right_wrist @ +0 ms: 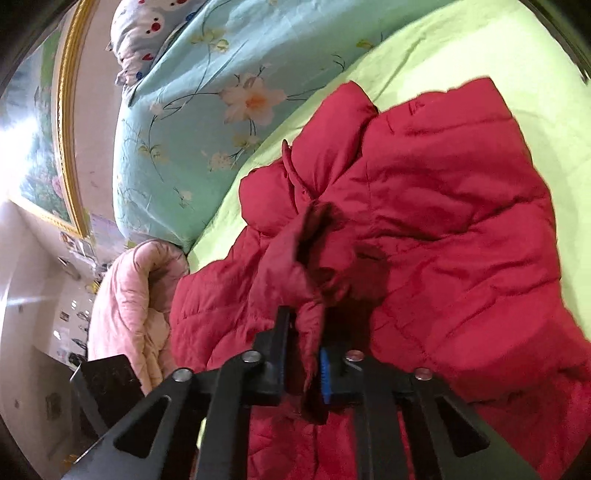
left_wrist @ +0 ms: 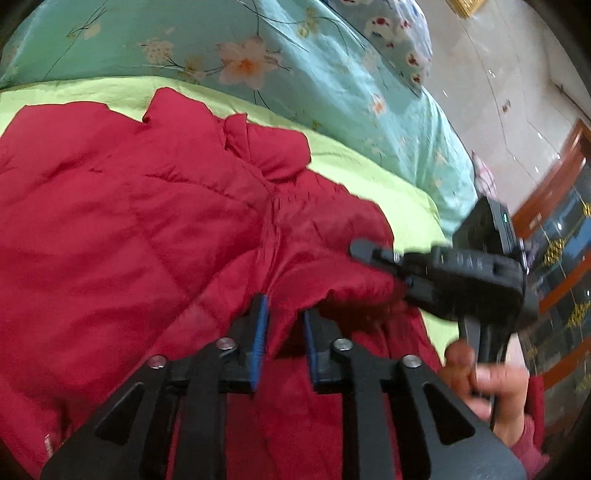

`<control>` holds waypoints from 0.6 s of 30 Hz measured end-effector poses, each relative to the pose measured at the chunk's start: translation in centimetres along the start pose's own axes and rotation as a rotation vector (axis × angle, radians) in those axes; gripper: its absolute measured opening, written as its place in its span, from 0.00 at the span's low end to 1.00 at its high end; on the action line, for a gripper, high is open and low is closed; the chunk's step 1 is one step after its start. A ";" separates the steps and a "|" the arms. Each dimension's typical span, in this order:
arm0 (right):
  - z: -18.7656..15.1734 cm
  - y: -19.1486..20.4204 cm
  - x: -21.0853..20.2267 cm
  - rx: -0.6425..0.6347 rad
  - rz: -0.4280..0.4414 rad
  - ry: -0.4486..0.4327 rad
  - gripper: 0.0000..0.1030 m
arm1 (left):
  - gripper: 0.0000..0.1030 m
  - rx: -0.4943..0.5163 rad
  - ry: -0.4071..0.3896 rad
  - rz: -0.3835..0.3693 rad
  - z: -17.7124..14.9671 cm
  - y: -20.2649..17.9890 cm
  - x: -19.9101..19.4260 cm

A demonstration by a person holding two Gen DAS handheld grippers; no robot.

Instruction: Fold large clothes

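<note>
A red quilted puffer jacket [left_wrist: 122, 221] lies spread on a lime-green sheet [left_wrist: 388, 177]; it also shows in the right wrist view [right_wrist: 443, 206]. My left gripper [left_wrist: 284, 314] is shut on a raised fold of the jacket's edge, red cloth pinched between its blue pads [left_wrist: 260, 325]. My right gripper [right_wrist: 304, 332] is shut on another bunched fold of the jacket. The right gripper also shows in the left wrist view [left_wrist: 376, 254], gripping the cloth just right of my left one.
A teal floral quilt [left_wrist: 295, 74] lies beyond the jacket, with a patterned pillow [left_wrist: 395, 33] behind it. A pink padded garment [right_wrist: 129, 295] sits at the bed's edge. Tiled floor [left_wrist: 498, 74] and a wooden cabinet [left_wrist: 554, 229] lie past the bed.
</note>
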State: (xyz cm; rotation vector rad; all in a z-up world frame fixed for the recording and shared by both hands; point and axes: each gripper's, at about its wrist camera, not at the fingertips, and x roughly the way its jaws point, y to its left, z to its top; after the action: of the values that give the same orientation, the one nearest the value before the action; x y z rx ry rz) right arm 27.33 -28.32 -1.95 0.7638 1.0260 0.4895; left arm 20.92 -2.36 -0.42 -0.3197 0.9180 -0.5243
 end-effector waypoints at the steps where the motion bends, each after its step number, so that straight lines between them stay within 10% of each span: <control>1: 0.0 0.2 -0.1 -0.011 -0.003 -0.004 0.10 | 0.37 0.006 0.004 -0.014 -0.3 0.0 -0.6; 3: 0.1 0.7 -0.6 -0.037 -0.020 -0.022 0.09 | 0.64 0.007 -0.002 -0.037 -0.8 0.5 -2.0; 13: 1.9 2.6 -4.0 -0.124 -0.078 -0.117 0.08 | 0.64 -0.087 -0.191 0.229 2.3 6.1 -6.7; 18: 2.3 2.5 -7.4 -0.153 -0.112 -0.177 0.07 | 0.64 -0.094 -0.179 0.247 4.1 8.4 -5.1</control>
State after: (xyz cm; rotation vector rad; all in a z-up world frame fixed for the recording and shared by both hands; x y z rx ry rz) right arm 26.03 -32.52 4.93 0.5984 0.8510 0.3917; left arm 24.20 7.62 1.39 -0.3277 0.7961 -0.2218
